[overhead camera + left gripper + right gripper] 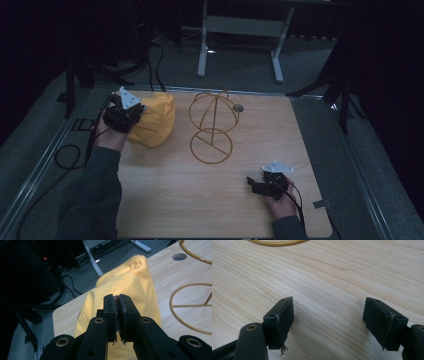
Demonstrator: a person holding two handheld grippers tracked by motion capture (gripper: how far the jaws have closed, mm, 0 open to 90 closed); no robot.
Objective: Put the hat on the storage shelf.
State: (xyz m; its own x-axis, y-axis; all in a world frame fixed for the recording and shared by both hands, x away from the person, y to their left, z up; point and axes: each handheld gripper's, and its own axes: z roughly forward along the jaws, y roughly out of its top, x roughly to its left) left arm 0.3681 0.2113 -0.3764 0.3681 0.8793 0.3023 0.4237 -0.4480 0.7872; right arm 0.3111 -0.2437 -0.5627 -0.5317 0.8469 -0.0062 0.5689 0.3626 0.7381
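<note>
A yellow fabric cap (156,120) hangs at the table's far left. My left gripper (138,111) is shut on its edge; in the left gripper view the jaws (118,297) pinch a thin fold, and the yellow cloth (127,282) drapes beyond them. A gold wire stand (212,125) with a round base and a domed top is upright just right of the cap; part of its base ring (192,307) shows in the left gripper view. My right gripper (251,183) rests low at the near right, open over bare wood (328,310), with nothing between its jaws.
The wooden table (175,200) has a round hole (238,107) behind the stand. Black cables (67,155) trail over the grey floor at the left. A white desk frame (240,30) stands beyond the table's far edge. A grey tab (321,203) sits at the near right corner.
</note>
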